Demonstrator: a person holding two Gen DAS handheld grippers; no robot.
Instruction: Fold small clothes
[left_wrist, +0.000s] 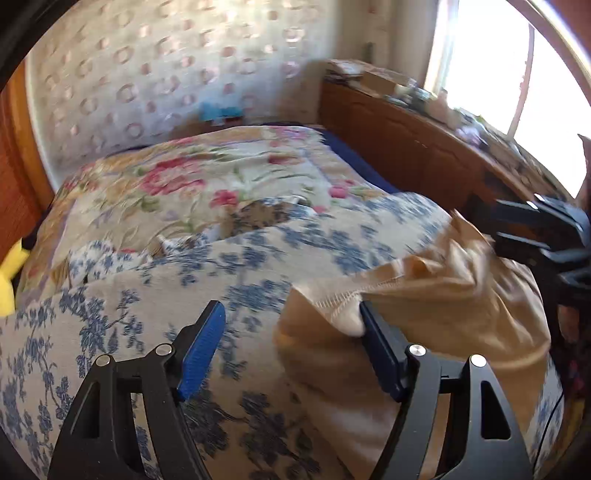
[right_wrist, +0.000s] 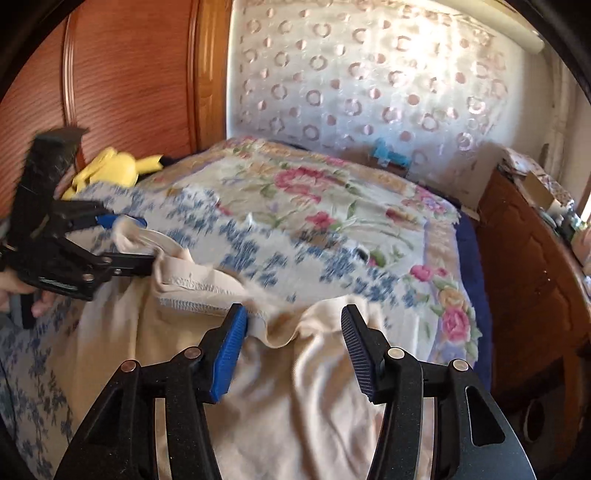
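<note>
A small beige garment (left_wrist: 436, 317) lies on a blue-flowered cloth (left_wrist: 155, 295) on the bed. In the left wrist view my left gripper (left_wrist: 291, 328) is open, and its right pad (left_wrist: 380, 354) touches the garment's stitched hem. The right gripper (left_wrist: 532, 229) shows at the far right, at the garment's other edge. In the right wrist view my right gripper (right_wrist: 291, 332) is open over the beige garment (right_wrist: 295, 406), its fingers either side of a raised fold. The left gripper (right_wrist: 129, 240) shows at the left, open, with the hem between its fingers.
A pink-flowered quilt (left_wrist: 207, 173) covers the far bed. A yellow soft toy (right_wrist: 110, 170) lies by the wooden headboard (right_wrist: 122, 85). A wooden cabinet (left_wrist: 413, 147) with clutter on top stands along the right side under a bright window (left_wrist: 517, 55).
</note>
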